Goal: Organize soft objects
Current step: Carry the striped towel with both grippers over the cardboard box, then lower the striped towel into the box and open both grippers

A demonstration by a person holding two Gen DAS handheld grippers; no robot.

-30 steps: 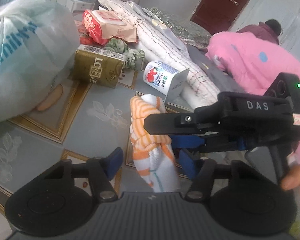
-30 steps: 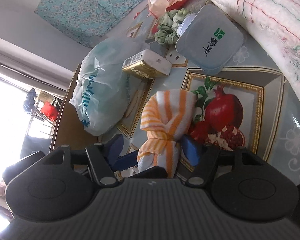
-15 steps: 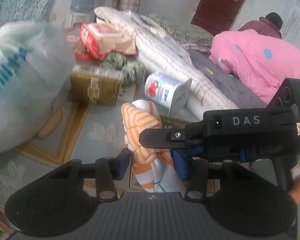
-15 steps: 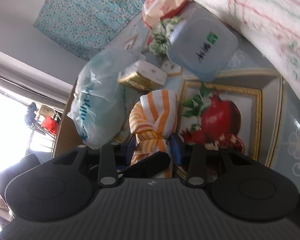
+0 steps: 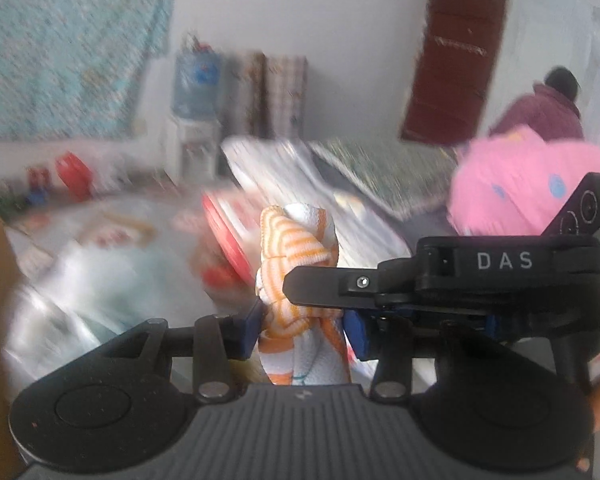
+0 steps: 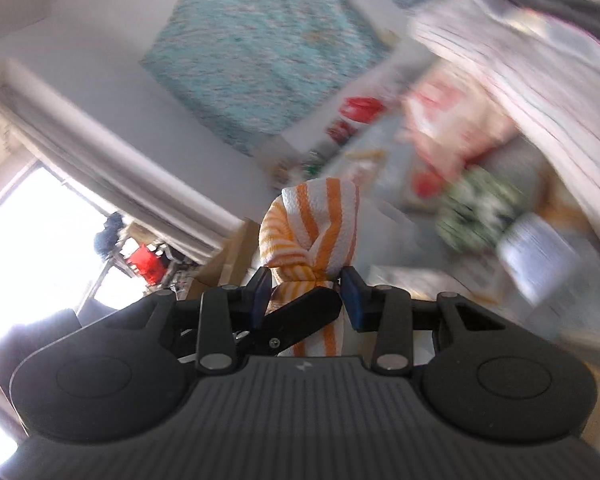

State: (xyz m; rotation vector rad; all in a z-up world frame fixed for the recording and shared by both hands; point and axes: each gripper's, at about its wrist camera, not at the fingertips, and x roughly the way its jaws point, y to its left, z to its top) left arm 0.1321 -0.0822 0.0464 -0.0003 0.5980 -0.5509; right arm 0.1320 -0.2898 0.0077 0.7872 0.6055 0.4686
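Both grippers are pinching the same knotted orange-and-white striped towel (image 5: 296, 280), and it is hanging clear of the blurred bench. The left gripper (image 5: 300, 326) is closing, its blue pads squeezing the bundle at the knot. The right gripper (image 6: 305, 294) is pressing on that knot from the side, crossing the left gripper's fingers. The towel's long axis is running straight ahead between each pair of fingers, one end jutting forward, the other trailing back. Neither hand looks nearer; separating the grippers would likely stretch the knot.
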